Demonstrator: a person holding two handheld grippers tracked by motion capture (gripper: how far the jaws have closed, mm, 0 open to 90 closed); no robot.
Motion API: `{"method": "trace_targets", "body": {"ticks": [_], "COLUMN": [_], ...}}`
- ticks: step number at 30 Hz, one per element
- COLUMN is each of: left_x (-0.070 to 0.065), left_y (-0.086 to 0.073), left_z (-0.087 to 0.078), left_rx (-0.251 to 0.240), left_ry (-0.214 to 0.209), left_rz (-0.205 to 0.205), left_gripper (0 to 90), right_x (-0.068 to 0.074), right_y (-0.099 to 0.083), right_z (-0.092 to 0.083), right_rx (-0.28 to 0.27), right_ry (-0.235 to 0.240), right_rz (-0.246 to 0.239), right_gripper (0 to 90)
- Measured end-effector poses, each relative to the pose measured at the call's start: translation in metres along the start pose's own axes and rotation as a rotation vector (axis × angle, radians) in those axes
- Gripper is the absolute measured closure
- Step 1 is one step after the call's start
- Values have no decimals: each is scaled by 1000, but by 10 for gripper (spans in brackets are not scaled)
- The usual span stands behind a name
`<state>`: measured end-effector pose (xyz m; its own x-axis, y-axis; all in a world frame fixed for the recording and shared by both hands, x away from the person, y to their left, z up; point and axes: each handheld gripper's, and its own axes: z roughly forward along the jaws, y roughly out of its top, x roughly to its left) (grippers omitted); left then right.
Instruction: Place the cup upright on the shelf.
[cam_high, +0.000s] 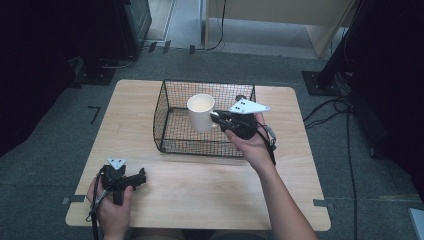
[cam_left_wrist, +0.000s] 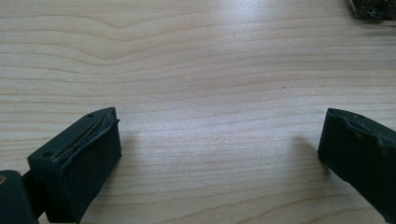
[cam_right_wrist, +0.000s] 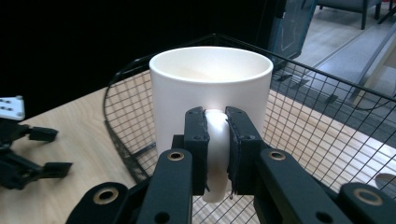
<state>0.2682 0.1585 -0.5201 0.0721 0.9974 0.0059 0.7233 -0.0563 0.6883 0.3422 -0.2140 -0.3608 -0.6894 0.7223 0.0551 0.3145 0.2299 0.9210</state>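
A white mug hangs upright over the black wire basket at the middle of the table. My right gripper is shut on the mug's handle, its two black jaws pressing it from both sides. The same mug stands close up in the right gripper view, with the basket mesh behind and below it. My left gripper rests low at the table's front left, open; in the left gripper view its jaws stand wide apart over bare wood, with nothing between them.
The light wooden table has bare wood in front of the basket. A small dark object lies at the far top right in the left gripper view. Cables and dark stands surround the table on the grey floor.
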Motion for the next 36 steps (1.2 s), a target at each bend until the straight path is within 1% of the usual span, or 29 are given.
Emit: {"method": "trace_targets", "body": {"ticks": [1,6,7,10,12,16,19,20,22,25,29,33,36], "left_x": [0,0,0,0,0,0,0,0,0,0,0,0,0], "left_y": [0,0,0,0,0,0,0,0,0,0,0,0,0], "left_z": [0,0,0,0,0,0,0,0,0,0,0,0,0], "left_rx": [0,0,1,1,2,2,2,2,2,1,1,1,1], "left_ry": [0,0,0,0,0,0,0,0,0,0,0,0,0], "left_rz": [0,0,0,0,1,1,1,1,1,1,1,1,1], "left_gripper": [0,0,0,0,0,0,0,0,0,0,0,0,0], "right_x": [0,-13,-13,-19,-22,-27,-35,-35,-38,-40,-45,-48,-52], "right_y": [0,-2,-2,-2,-2,-1,-2,-2,-3,-6,-13,-18,-23], "right_z": [0,16,16,24,29,38,48,48,54,63,76,83,88], "right_rx": [0,10,10,18,20,22,28,28,39,51,73,86,89], "right_ry": [0,1,1,5,5,9,7,7,3,-1,11,30,33], "right_rz": [0,-12,-12,-14,-28,-37,-25,-25,-26,-46,-41,-49,-51], "right_gripper": [806,806,806,806,806,807,806,806,806,805,805,805,804]}}
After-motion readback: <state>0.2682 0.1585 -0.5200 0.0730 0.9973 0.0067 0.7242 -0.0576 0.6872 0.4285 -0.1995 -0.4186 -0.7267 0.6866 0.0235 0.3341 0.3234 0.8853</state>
